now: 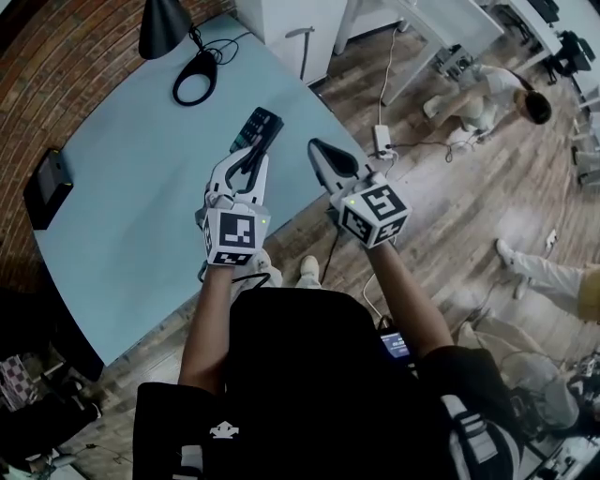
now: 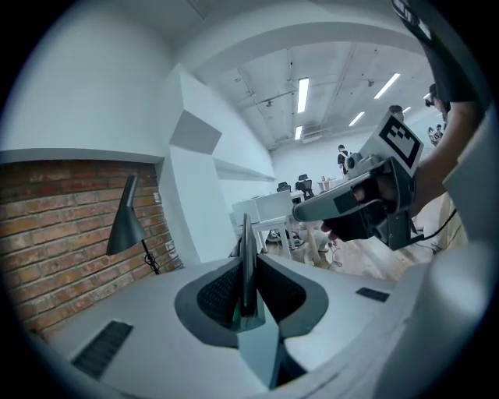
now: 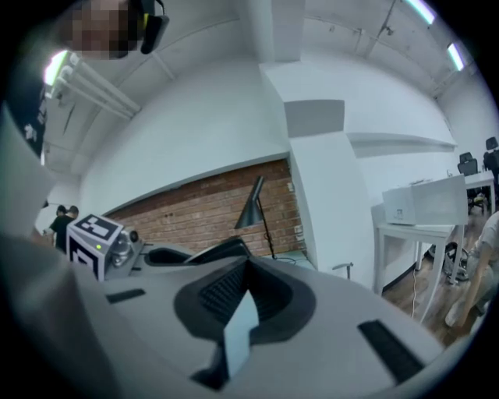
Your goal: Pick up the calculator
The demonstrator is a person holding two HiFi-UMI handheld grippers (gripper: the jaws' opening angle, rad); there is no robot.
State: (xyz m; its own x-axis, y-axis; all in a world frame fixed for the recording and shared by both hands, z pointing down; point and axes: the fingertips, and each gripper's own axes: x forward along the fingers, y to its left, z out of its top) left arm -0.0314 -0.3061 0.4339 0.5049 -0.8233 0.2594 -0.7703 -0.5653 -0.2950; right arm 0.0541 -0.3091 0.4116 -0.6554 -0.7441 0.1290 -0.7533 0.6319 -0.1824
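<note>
Blue counter [image 1: 122,216] fills the left side of the head view. The left tool [image 1: 249,157] is near the middle. It is clamped on the dark calculator [image 1: 259,126], which sticks out past its tip, over the counter's right edge. The right tool [image 1: 320,150] is just beside it on the right, with its jaws together and nothing in them. A black lamp [image 1: 164,26] stands at the top left. A black box [image 1: 47,186] sits at the far left.

In the left gripper view, the calculator [image 2: 246,261] stands on its thin edge in the middle, squeezed between both pads [image 2: 218,294]. The right tool [image 2: 343,204] shows at the right. The lamp [image 2: 125,224] and a brick wall [image 2: 54,234] are at the left.

In the right gripper view, the right tool [image 3: 243,288] is low in the middle, jaws pressed together and empty. The left tool [image 3: 97,243] shows at the left. The lamp [image 3: 251,204] stands by the brick wall [image 3: 195,206].
</note>
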